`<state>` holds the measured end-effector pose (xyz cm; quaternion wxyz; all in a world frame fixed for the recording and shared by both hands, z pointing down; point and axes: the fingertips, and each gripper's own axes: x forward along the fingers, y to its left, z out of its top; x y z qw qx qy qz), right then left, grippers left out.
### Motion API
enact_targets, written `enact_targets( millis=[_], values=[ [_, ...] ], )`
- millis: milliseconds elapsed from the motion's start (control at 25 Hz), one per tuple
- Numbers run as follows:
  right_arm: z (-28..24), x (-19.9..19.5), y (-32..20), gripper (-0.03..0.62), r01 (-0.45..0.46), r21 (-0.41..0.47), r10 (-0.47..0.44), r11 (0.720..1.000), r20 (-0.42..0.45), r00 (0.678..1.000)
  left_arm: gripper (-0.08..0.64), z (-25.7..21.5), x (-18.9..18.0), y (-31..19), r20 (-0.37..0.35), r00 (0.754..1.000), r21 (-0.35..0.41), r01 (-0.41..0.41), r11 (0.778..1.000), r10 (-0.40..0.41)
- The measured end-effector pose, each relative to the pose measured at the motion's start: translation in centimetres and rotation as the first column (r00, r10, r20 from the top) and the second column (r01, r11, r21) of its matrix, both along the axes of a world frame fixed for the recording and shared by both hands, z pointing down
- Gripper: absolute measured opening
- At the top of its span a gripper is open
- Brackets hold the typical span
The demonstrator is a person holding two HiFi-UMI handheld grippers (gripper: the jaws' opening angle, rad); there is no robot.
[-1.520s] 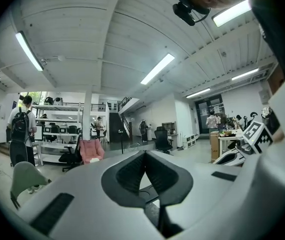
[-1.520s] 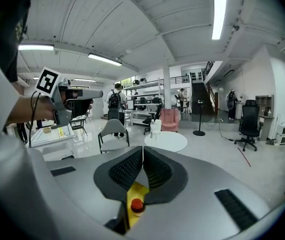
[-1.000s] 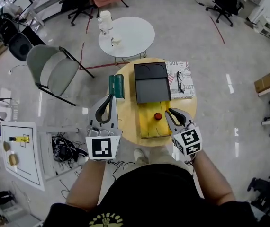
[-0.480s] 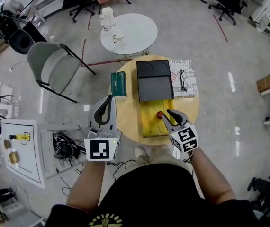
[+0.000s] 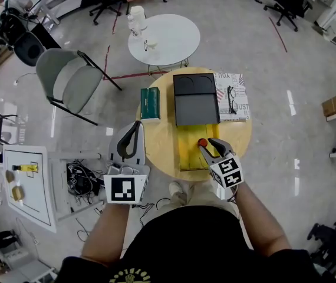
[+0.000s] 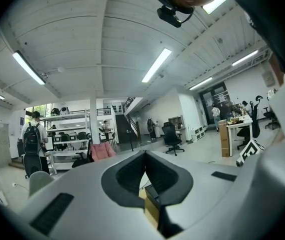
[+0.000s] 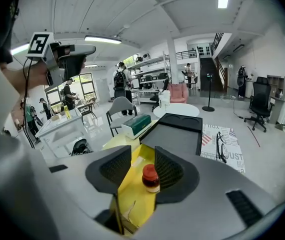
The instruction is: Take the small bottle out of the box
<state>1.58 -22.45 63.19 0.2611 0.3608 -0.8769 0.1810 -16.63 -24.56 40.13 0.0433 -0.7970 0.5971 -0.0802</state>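
Note:
The small bottle (image 5: 202,142), brown with a red cap, stands upright in the open yellow box (image 5: 187,153) on the round wooden table. My right gripper (image 5: 209,146) reaches into the box from the near side. In the right gripper view the bottle (image 7: 150,178) stands between the two fingers, close beside the right pad (image 7: 168,169) and apart from the left one. The right gripper (image 7: 142,166) jaws are opening and do not press on the bottle. My left gripper (image 5: 132,133) hangs shut by the table's left edge, holding nothing; its left gripper view (image 6: 145,170) shows the jaws meeting.
The box's black lid (image 5: 196,102) lies folded back beyond the yellow tray. A green box (image 5: 150,104) sits left of it, and a magazine with glasses (image 5: 231,96) to its right. Beyond the wooden table (image 5: 159,152) stand a white round table (image 5: 164,39) and a grey chair (image 5: 68,81).
My right gripper has moved left and forward over the box, so the bottle now stands between its fingers, and its jaws have widened. The left gripper has hardly moved.

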Motion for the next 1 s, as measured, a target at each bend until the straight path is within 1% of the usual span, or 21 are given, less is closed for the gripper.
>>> enact_targets(
  millis=[120,280,400,640,760,1000],
  values=[
    [1.0,-0.3,0.0,0.164,0.007,-0.011,-0.007,1.000,-0.003,1.000,0.014,0.5,-0.2,0.3,0.004,1.000,-0.017,0.005,1.000,-0.005],
    [2.8,-0.1,-0.1,0.172,0.016,-0.026,-0.017,1.000,-0.035,0.999,0.014,0.7,-0.3,0.7,0.020,1.000,-0.021,0.001,1.000,-0.001],
    [4.0,-0.1,-0.2,0.173,0.022,-0.041,-0.024,0.999,-0.051,0.998,0.014,1.1,-0.6,0.9,0.018,1.000,-0.039,0.014,0.999,-0.014],
    [5.9,-0.1,-0.3,0.186,0.037,-0.072,-0.042,0.997,-0.078,0.996,0.014,1.2,-0.9,0.9,0.032,0.999,-0.034,0.017,0.999,-0.016],
    [6.8,-0.2,-0.4,0.186,0.052,-0.084,-0.059,0.995,-0.092,0.994,0.014,1.4,-1.0,0.8,0.025,0.999,-0.045,0.025,0.999,-0.024],
    [7.6,-0.3,-0.6,0.183,0.057,-0.077,-0.066,0.995,-0.124,0.990,0.014,1.3,-0.9,0.8,0.037,0.999,-0.042,0.021,0.999,-0.019]
  ],
)
